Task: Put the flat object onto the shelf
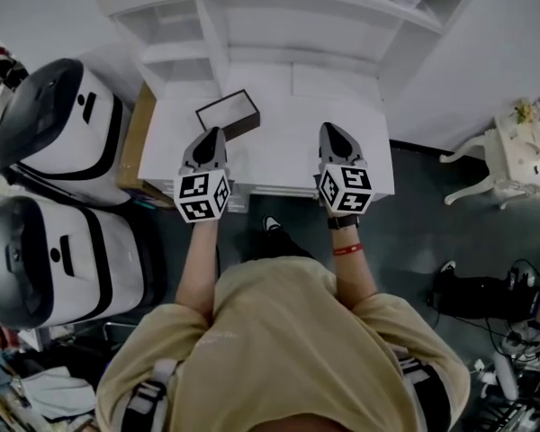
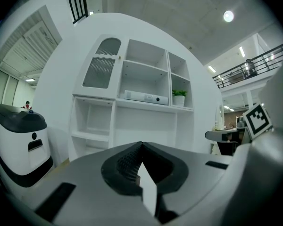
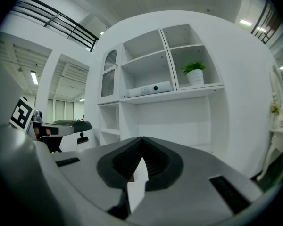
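The flat object [image 1: 227, 113], a shallow rectangle with a dark rim and a pale inside, lies on the white table [image 1: 283, 156] near its far left. My left gripper [image 1: 215, 134] hovers just in front of the object's near edge, jaws shut and empty. My right gripper [image 1: 329, 130] is shut too, further right over bare tabletop. The white shelf unit [image 1: 279, 25] rises behind the table. In the left gripper view the closed left gripper [image 2: 141, 144] faces the shelf unit [image 2: 141, 112] and hides the object. The right gripper [image 3: 142, 138] faces the shelf unit [image 3: 170, 95] as well.
Two white-and-black machines [image 1: 63, 120] [image 1: 54, 259] stand on the floor at the left. A brown board [image 1: 135, 138] leans by the table's left edge. One shelf holds a long white device [image 2: 146, 97] and a potted plant [image 3: 195, 72]. White furniture [image 1: 513, 147] and cables lie to the right.
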Demonstrator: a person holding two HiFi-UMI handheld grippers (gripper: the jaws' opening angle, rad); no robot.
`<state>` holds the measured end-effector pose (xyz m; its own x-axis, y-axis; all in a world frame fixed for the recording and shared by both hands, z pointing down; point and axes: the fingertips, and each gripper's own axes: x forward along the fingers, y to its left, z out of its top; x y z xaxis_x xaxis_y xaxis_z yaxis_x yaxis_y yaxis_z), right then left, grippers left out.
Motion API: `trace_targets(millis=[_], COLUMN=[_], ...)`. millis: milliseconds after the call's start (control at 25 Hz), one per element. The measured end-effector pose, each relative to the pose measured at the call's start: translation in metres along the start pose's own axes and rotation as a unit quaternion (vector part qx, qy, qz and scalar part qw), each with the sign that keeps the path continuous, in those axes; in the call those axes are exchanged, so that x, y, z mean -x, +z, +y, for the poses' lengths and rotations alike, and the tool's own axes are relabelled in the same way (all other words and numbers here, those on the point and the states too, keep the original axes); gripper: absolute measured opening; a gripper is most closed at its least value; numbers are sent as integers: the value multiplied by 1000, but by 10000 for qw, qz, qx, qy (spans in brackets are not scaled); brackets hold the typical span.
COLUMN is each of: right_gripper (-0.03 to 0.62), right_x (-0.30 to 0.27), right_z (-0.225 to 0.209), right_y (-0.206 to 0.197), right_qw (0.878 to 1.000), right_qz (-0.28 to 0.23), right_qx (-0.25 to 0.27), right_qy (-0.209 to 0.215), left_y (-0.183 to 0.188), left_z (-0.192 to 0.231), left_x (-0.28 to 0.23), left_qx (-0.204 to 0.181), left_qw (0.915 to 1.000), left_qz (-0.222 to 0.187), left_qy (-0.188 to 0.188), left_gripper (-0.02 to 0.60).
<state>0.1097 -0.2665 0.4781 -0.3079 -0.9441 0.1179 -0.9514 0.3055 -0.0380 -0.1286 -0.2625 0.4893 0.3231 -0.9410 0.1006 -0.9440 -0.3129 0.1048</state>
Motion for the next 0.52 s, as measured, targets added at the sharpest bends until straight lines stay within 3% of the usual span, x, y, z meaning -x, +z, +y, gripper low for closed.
trace_targets(millis=[520], right_gripper=[25], right_x=[-30], right_z=[-21], right_y=[-12], right_qw=[9997], right_qz=[240], right_qx=[62], right_qy=[74], left_y=[-20], left_z=[-10], left_x=[-43], left_qx=[276], left_qw=[9989], left_qz=[172], left_qy=[-340], left_gripper=[20])
